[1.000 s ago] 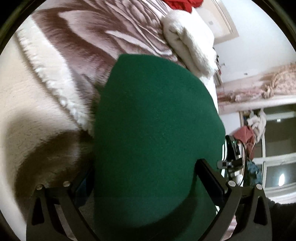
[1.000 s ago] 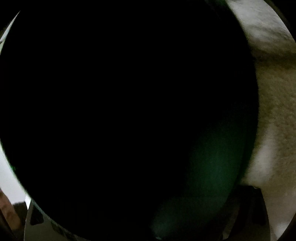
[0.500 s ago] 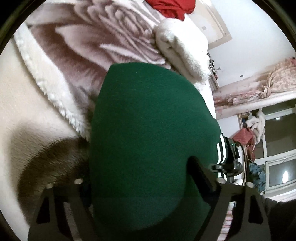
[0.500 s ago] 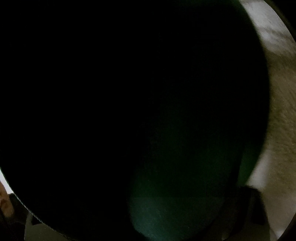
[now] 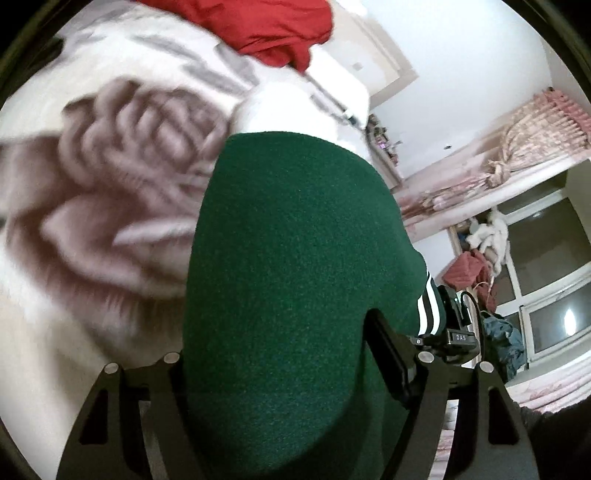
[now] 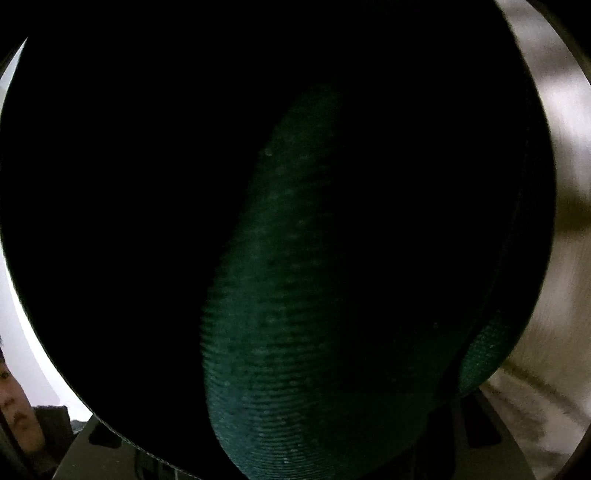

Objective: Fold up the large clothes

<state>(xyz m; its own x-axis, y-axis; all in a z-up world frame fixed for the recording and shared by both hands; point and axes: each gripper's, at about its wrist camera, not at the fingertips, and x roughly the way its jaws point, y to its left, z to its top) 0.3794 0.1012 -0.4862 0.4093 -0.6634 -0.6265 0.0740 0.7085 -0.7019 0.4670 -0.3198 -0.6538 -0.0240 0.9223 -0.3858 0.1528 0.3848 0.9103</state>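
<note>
A dark green knit garment (image 5: 291, 280) with a white-striped black cuff (image 5: 430, 306) fills the middle of the left wrist view. My left gripper (image 5: 280, 373) is shut on it, the cloth bulging up between the two black fingers (image 5: 391, 350). In the right wrist view the same green garment (image 6: 306, 332) covers almost the whole lens and is dark. My right gripper (image 6: 332, 443) is shut on the garment; its fingers are mostly hidden under the cloth. The other gripper's body (image 5: 456, 332) shows behind the cuff.
A fluffy blanket (image 5: 110, 192) with a brown rose pattern covers the bed. A red cloth (image 5: 266, 26) and a white folded blanket (image 5: 295, 107) lie at the far end. Pink curtains (image 5: 517, 147) and a window (image 5: 554, 295) stand at right. A person's face (image 6: 14, 398) shows at lower left.
My left gripper has lifted and tilted up with the green garment; more of the room and the red cloth show. The striped cuff has come into view. The right view stays covered.
</note>
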